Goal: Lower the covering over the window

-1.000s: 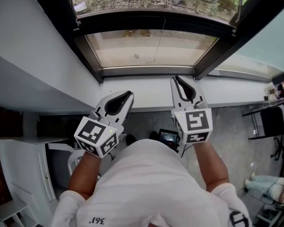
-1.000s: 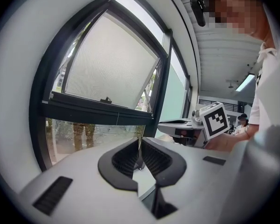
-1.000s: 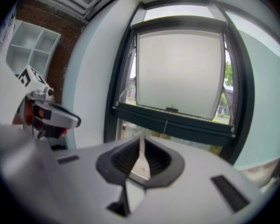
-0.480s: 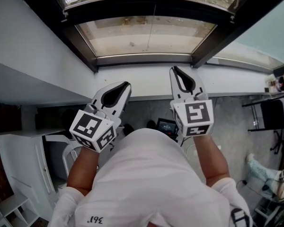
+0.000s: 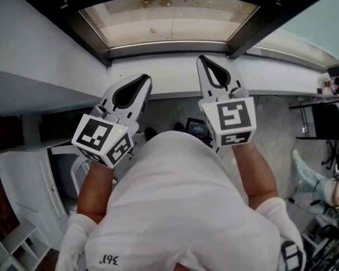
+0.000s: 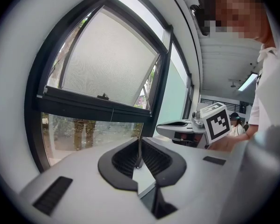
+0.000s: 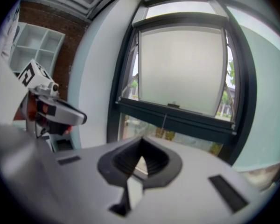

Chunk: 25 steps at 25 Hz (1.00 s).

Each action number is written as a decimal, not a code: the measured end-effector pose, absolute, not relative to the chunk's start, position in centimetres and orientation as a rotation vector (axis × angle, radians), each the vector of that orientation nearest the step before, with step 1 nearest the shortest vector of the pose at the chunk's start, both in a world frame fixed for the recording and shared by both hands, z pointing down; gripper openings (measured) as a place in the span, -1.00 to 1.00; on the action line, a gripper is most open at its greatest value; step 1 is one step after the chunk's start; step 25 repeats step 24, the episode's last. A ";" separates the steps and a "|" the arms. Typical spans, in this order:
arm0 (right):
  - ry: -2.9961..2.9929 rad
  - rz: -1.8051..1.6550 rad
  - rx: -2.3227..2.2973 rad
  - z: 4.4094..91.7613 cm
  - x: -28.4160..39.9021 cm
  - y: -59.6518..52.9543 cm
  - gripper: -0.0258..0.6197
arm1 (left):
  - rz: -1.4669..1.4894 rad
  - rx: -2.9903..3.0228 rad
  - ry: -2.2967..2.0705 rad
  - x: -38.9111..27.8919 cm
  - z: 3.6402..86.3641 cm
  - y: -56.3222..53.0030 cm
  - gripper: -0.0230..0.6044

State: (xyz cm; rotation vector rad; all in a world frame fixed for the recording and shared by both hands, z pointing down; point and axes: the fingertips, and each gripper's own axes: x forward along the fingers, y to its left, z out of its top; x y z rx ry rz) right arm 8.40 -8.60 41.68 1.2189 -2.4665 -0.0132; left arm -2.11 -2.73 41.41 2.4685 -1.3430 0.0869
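The covering is a pale roller blind [image 7: 179, 69] over the upper part of a dark-framed window. Its dark bottom bar [image 7: 177, 118] sits partway down, with a thin pull cord [image 7: 164, 122] hanging from it. The left gripper view shows the same blind [image 6: 107, 59], bar [image 6: 93, 107] and cord [image 6: 113, 116]. My left gripper [image 5: 146, 79] and right gripper [image 5: 201, 58] are side by side over the white sill [image 5: 169, 81], short of the window. Both are shut with nothing between the jaws [image 6: 139, 148] [image 7: 141, 141]. Neither touches the cord or bar.
Clear glass below the bar shows trees and pavement outside. White wall runs along the left. A dark chair [image 5: 322, 131] and a person's legs [image 5: 311, 174] are at the right, a white shelf unit [image 5: 17, 241] at the lower left, and a dark device [image 5: 198, 127] on the floor.
Both grippers have moved forward to the sill. The window has slid towards the top of the head view. The right jaws look slightly tighter.
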 end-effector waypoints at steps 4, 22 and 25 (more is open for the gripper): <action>-2.462 -0.027 1.207 41.6 8.2 -8.6 -0.85 | 0.084 2.466 -1.342 -2.1 41.4 -2.7 -0.81; -2.451 -0.024 1.180 42.4 7.3 -8.4 -0.85 | 0.102 2.466 -1.310 -1.9 41.9 -2.8 -0.81; -2.453 -0.029 1.176 42.3 7.1 -8.5 -0.85 | 0.102 2.467 -1.312 -2.0 41.9 -3.0 -0.81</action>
